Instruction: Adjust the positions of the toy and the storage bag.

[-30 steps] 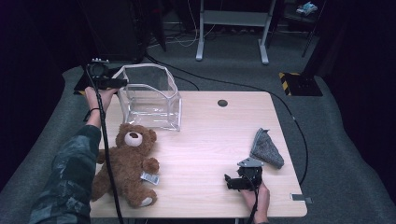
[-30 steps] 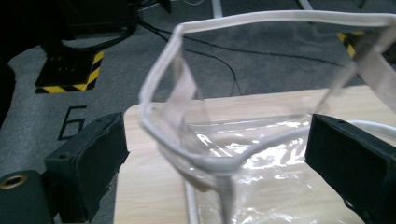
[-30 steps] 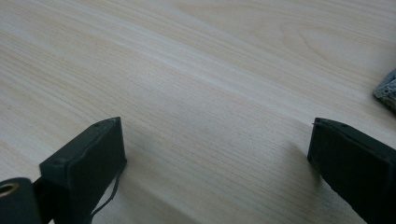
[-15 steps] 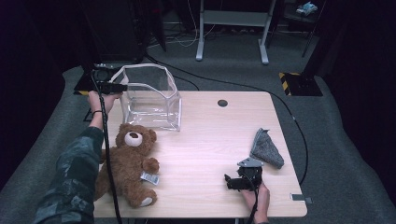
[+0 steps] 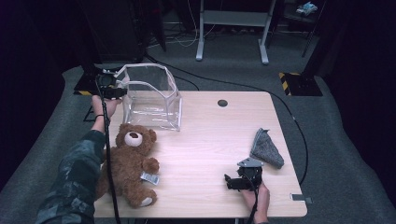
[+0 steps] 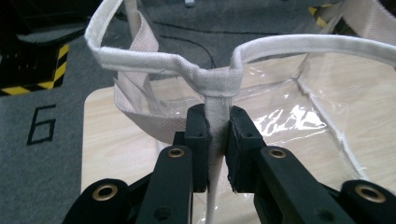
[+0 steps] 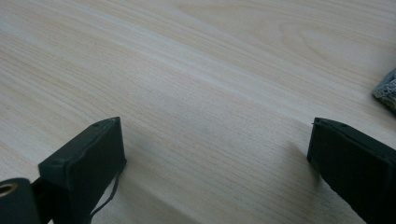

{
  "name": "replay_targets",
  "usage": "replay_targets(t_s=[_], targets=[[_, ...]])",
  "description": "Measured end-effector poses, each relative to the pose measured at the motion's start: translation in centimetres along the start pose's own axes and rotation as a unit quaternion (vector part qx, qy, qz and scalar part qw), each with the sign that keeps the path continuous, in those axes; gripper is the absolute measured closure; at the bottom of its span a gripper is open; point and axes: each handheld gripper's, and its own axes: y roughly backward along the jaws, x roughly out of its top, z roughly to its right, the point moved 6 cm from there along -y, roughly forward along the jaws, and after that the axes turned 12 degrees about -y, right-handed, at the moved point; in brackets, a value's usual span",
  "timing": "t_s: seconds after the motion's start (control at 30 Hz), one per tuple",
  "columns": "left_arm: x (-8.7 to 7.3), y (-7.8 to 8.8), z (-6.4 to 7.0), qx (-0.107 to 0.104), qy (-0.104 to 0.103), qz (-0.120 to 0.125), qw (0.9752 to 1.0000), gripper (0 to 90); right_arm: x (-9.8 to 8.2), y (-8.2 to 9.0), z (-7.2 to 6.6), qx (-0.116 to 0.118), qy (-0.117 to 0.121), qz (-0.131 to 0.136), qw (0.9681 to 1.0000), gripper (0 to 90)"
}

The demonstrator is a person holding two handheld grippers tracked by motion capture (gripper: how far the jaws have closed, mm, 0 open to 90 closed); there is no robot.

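The left gripper [image 6: 217, 128], jaws just closed, clamps the clear bag's [image 5: 152, 98] white corner seam at the wooden table's [image 5: 210, 140] far-left edge above grey carpet [image 5: 327, 121], while the right gripper [image 5: 233, 182] rests open.

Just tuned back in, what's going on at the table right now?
The left gripper has just closed its jaws on the white fabric trim at the rim of the clear plastic bag, which stands open at the table's far left. The right gripper rests open near the front edge, holding nothing, with the grey cloth just beyond it. The teddy bear lies on its back in front of the bag, untouched.
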Motion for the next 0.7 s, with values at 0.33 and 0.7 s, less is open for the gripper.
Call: replay_targets(t_s=[0.33,0.7], targets=[[0.8,-0.6,3.0,-0.042,-0.041,0.013,0.9982,80.4,0.0,0.0,0.0,0.000,0.000,-0.001,1.0000,3.2],[2.0,-1.2,6.4,-0.079,-0.064,0.025,0.9946,80.6,0.0,0.0,0.0,0.000,0.000,0.000,1.0000,3.3]])
